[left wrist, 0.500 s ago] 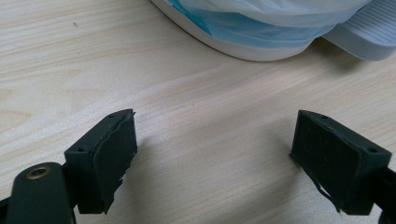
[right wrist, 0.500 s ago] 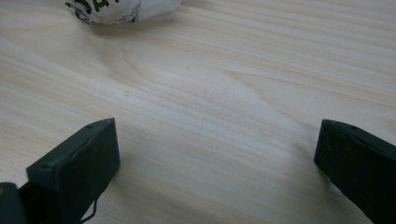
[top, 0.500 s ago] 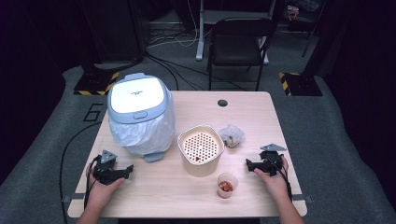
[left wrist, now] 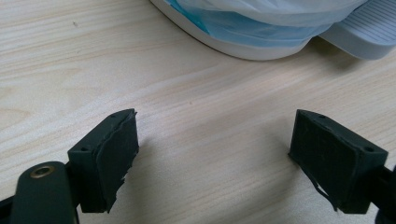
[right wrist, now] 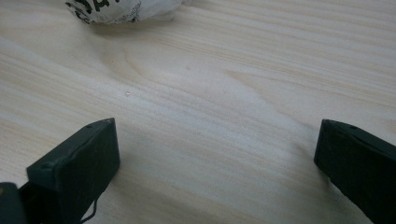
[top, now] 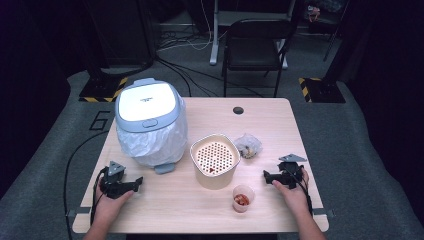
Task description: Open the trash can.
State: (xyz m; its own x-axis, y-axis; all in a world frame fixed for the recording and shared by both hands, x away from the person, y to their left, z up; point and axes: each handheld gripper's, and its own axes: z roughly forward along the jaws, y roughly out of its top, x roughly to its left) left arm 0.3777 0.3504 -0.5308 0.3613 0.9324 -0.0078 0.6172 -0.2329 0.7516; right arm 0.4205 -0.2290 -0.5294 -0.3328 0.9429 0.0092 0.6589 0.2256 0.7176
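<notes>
My left gripper (top: 135,182) rests on the table near the front left edge, held by a hand, its jaws open with nothing between them (left wrist: 212,158). My right gripper (top: 267,176) lies at the front right, jaws also open and empty (right wrist: 217,168). A white bin with a grey-blue lid and a plastic liner (top: 150,122) stands at the left; its base (left wrist: 261,32) lies just ahead of the left jaws. A beige container with a perforated insert (top: 215,159) sits mid-table. A small clear cup holding red bits (top: 242,198) stands in front of it. A crumpled wrapper (top: 248,145) lies beside the container, and it is ahead of the right jaws (right wrist: 121,9).
The light wooden table (top: 210,215) has a dark round grommet (top: 238,110) near its far edge. A black chair (top: 255,45) stands behind the table. Cables run over the grey floor at the left, and yellow-black striped bases sit at both far sides.
</notes>
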